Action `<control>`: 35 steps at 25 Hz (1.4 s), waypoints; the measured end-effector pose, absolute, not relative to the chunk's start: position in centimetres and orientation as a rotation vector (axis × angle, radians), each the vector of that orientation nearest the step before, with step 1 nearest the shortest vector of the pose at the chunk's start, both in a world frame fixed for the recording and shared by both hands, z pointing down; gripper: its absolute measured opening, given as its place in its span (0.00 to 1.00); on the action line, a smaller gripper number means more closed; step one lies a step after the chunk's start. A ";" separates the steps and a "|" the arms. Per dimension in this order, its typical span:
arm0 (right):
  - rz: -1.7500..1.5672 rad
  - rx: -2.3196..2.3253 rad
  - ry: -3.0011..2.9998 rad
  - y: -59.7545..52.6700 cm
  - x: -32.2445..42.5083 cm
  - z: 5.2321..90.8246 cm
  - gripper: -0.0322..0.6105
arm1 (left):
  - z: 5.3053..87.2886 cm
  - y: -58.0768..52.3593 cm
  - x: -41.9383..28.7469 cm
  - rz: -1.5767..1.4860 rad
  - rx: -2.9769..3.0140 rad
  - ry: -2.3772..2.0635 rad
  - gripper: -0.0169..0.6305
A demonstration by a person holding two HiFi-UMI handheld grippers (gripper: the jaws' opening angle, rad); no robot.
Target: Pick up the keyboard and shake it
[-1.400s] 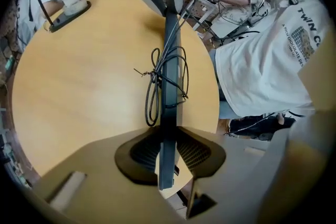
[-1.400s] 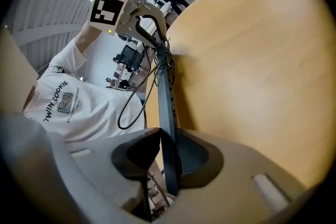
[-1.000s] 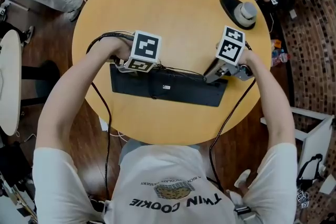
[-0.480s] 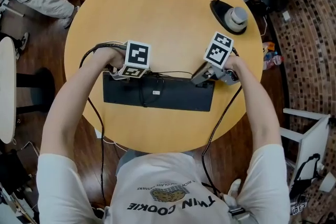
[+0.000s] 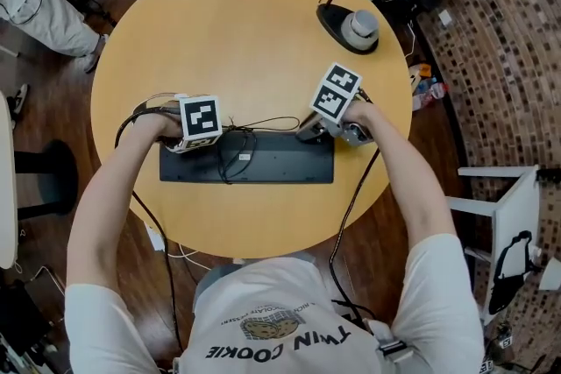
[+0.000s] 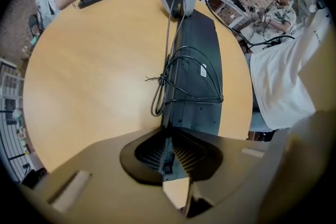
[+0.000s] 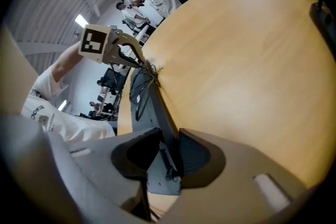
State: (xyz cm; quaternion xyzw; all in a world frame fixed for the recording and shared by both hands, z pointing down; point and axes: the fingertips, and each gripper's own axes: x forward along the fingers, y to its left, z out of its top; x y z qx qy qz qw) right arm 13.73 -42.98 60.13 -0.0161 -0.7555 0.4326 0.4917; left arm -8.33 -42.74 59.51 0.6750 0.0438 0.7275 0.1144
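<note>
Item: long black plastic keyboard [image 5: 272, 169]
Face: underside up (a small white label [image 6: 203, 72] and screw holes show)
Cable: thin black cord [image 5: 230, 155], looped loosely over the back
Place: near the front edge of the round tan wooden table [image 5: 237, 31], running left to right

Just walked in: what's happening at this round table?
A person holds a gripper in each hand at the ends of a black keyboard, lying underside up on the table with its cable bundled on top. The left gripper has just been closing its jaws on the left end; the right gripper grips the right end. It isn't visibly lifted yet.
</note>
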 end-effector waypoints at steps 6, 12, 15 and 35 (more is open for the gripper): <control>0.827 0.317 -1.788 -43.1 14.1 59.8 0.22 | 58.8 -42.8 -8.1 2.133 2.166 -0.240 0.09; 0.725 0.669 -1.925 -41.4 12.9 56.1 0.21 | 56.9 -38.7 -8.0 1.990 2.295 -0.539 0.04; 0.670 0.756 -1.996 -39.0 11.3 54.3 0.21 | 55.7 -36.1 -7.9 1.868 2.362 -0.659 0.04; 0.564 1.020 -2.214 -12.7 3.6 47.8 0.10 | 50.2 -10.2 -5.5 1.205 2.550 -0.825 0.04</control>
